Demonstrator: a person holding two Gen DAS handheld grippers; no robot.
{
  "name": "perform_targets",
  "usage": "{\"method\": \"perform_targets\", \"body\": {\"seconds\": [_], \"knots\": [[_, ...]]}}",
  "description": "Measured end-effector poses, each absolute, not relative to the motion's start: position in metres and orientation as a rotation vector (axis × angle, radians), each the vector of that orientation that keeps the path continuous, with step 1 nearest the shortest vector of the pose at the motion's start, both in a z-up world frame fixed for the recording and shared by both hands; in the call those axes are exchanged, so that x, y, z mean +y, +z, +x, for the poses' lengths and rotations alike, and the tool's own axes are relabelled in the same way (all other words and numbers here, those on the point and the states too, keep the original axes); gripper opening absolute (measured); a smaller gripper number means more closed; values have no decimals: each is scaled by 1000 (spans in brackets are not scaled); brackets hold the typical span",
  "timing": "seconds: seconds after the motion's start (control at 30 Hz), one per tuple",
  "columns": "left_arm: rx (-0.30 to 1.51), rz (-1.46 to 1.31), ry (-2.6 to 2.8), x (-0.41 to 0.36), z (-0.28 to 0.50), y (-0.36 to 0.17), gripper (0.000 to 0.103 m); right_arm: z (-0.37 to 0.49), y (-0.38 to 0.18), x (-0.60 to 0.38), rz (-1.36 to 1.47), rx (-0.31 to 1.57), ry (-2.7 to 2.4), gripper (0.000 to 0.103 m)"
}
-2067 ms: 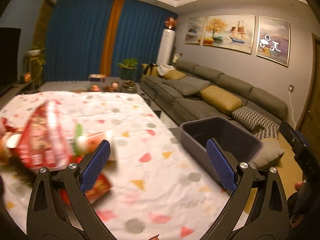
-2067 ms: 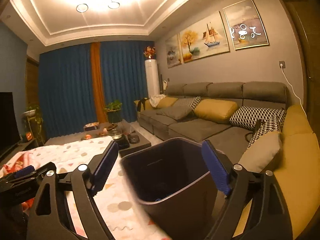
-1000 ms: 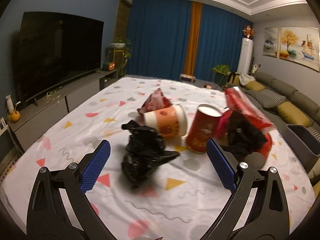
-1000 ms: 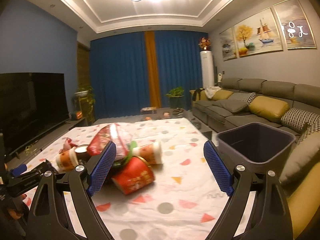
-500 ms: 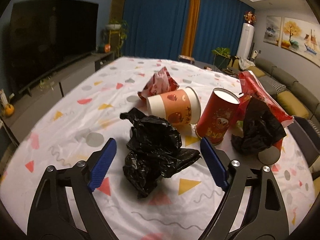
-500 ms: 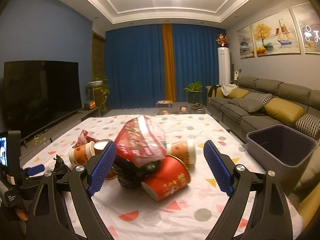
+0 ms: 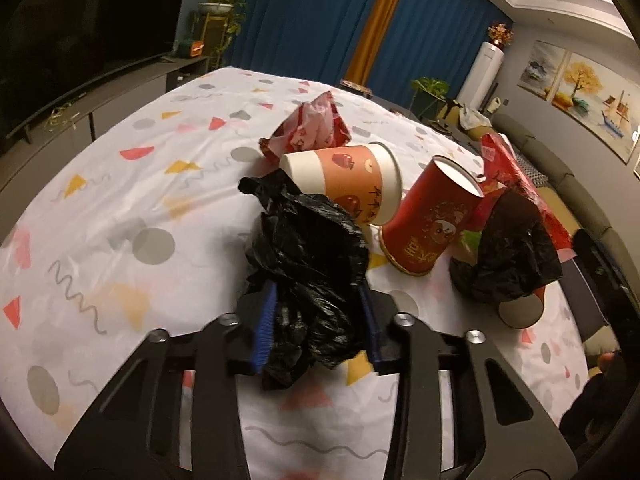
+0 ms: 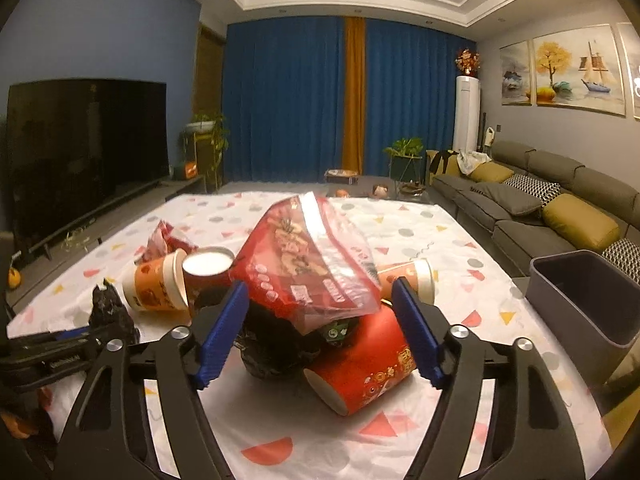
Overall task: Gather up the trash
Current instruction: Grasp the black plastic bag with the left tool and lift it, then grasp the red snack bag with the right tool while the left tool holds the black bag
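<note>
from my left wrist camera, the left gripper (image 7: 318, 322) has just been closing, and its blue fingers (image 7: 265, 326) now press on both sides of a crumpled black plastic bag (image 7: 308, 264) that bulges up between them. the bag sits on the surface (image 7: 120, 216), which is covered by a white cloth with coloured triangles and grey dots. just behind the bag an orange paper cup (image 7: 348, 180) lies on its side, with a crinkled red-and-white wrapper (image 7: 308, 130) behind it. to the right of the cup, a red paper cup (image 7: 434, 222) stands tilted, and beyond it a second black bag (image 7: 510, 256) lies against a red snack bag (image 7: 516, 180). a third cup's rim (image 7: 520, 312) pokes out below that black bag.

from my right wrist camera, the right gripper (image 8: 320, 334) has just been narrowing but its fingers (image 8: 224, 334) are still partly spread, and i see no contact yet. between them sits a pile: the red snack bag (image 8: 316, 268) on top, a black bag (image 8: 280, 344) beneath it, and a red cup on its side (image 8: 364, 364) next to the right finger. whether that finger touches it, i cannot tell. behind the pile stand the orange cup (image 8: 156, 288), a white-topped red cup (image 8: 208, 270) and another cup (image 8: 416, 276) lying behind the right finger. a grey bin (image 8: 584, 300) waits at the right edge of the surface, well apart from the pile. the left gripper's body (image 8: 52, 350) shows at lower left.
</note>
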State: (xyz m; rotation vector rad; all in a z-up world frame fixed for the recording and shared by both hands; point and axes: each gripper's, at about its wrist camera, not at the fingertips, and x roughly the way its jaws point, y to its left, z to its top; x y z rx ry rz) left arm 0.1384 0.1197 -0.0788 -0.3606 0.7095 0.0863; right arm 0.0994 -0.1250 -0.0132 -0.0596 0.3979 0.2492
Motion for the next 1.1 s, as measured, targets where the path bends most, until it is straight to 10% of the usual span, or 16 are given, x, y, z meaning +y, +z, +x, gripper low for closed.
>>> {"method": "perform_targets", "body": {"seconds": [1.1], "knots": [[645,-306,-45,92,107,-57,18,118,-23,-103,-160,458,313,28]]}}
